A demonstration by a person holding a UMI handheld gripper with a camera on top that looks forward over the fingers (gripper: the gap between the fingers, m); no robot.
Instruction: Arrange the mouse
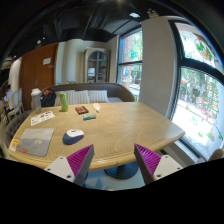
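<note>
A grey computer mouse [74, 136] lies on a round wooden table [120, 125], near the table's front left edge, next to a grey mat [37, 143]. My gripper [113, 160] is held below and in front of the table's near edge, well short of the mouse and to its right. The fingers [78, 160] are spread wide apart with nothing between them; the magenta pads face each other.
On the table stand a green bottle [64, 101], a dark box [81, 109], a small teal item [89, 117] and papers [42, 118]. A sofa [95, 95] is behind the table. Large windows [200, 85] fill the right side. The table's pedestal [122, 170] is beneath.
</note>
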